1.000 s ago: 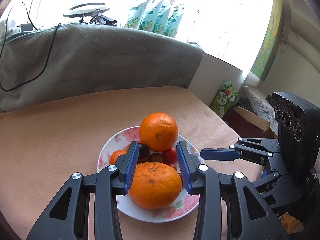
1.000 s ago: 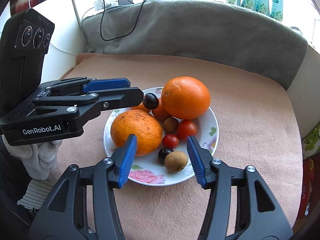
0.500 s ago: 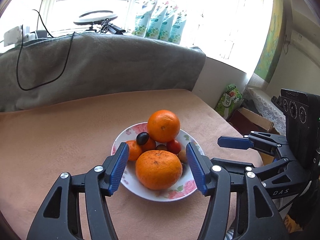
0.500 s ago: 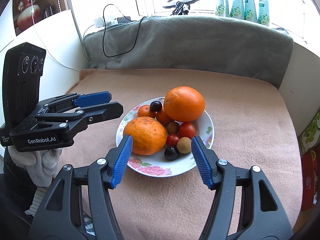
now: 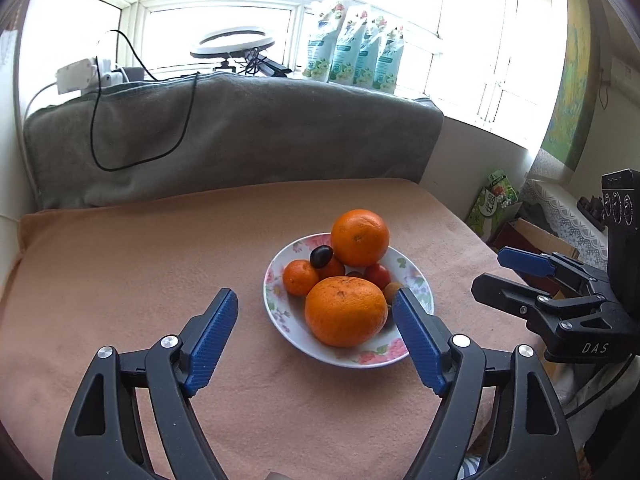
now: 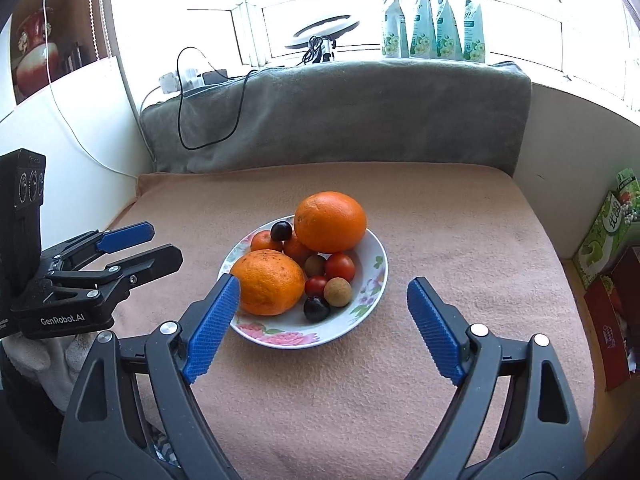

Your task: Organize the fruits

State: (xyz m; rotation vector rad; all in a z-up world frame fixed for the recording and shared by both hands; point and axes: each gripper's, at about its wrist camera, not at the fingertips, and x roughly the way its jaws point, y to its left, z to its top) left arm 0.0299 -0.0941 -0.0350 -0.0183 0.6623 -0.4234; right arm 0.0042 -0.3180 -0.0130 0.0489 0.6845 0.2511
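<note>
A white floral plate (image 5: 416, 288) (image 6: 372, 280) sits on the peach cloth and holds all the fruit. Two large oranges (image 5: 344, 312) (image 5: 360, 237) lie front and back, also in the right wrist view (image 6: 268, 288) (image 6: 330, 222). Small tangerines (image 5: 298, 278), cherry tomatoes (image 6: 340, 266), dark plums (image 6: 316, 308) and a longan (image 6: 337, 292) lie among them. My left gripper (image 5: 316, 312) is open and empty, just short of the plate. My right gripper (image 6: 324, 300) is open and empty, also short of the plate.
A grey folded blanket (image 5: 240, 136) with a black cable (image 5: 96, 136) backs the table. Pouches (image 5: 356, 62) and a ring light (image 5: 232, 46) stand on the sill. Boxes (image 6: 612, 312) sit past the table's right edge.
Both grippers have drawn back and up from the plate and opened wider. The dark plum that was at the left gripper's tip now rests on the fruit pile.
</note>
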